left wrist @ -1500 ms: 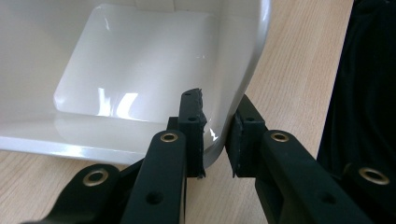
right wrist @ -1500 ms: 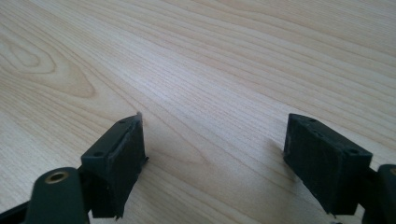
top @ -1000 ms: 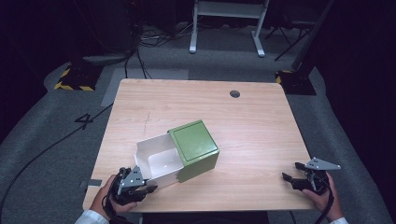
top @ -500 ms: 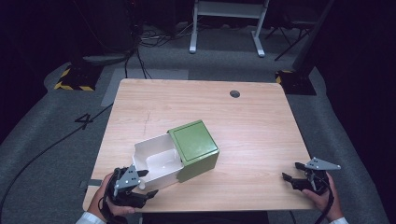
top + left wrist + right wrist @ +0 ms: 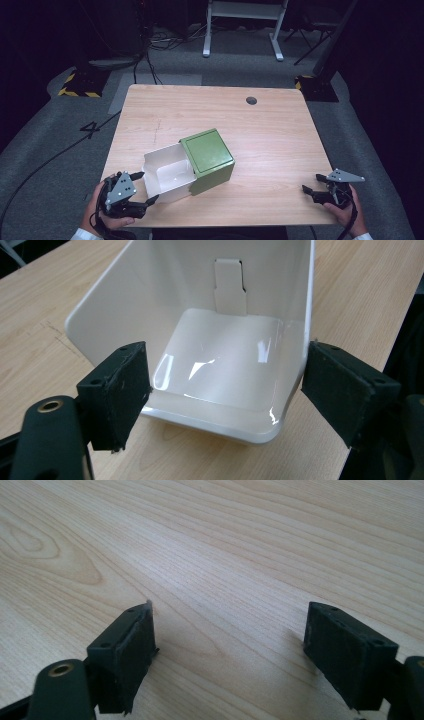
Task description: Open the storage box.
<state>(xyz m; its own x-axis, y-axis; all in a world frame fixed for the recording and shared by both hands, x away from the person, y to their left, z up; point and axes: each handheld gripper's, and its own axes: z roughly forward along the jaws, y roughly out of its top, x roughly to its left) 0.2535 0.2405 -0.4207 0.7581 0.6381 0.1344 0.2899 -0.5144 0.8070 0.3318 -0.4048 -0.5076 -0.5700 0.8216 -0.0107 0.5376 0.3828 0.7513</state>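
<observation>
Wooden table (image 5: 280,135), pale. Near its middle, green box (image 5: 207,159) with white drawer (image 5: 167,175) pulled out. Left tool (image 5: 141,188) spread wide around drawer's outer end, apparently not touching. Right tool (image 5: 315,183) wide, well right of box.

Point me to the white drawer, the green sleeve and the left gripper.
white drawer (image 5: 220,365): left gripper view, glossy inner floor.
green sleeve (image 5: 206,151): high view, top face.
left gripper (image 5: 141,188): high view, midway between open jaws.
</observation>
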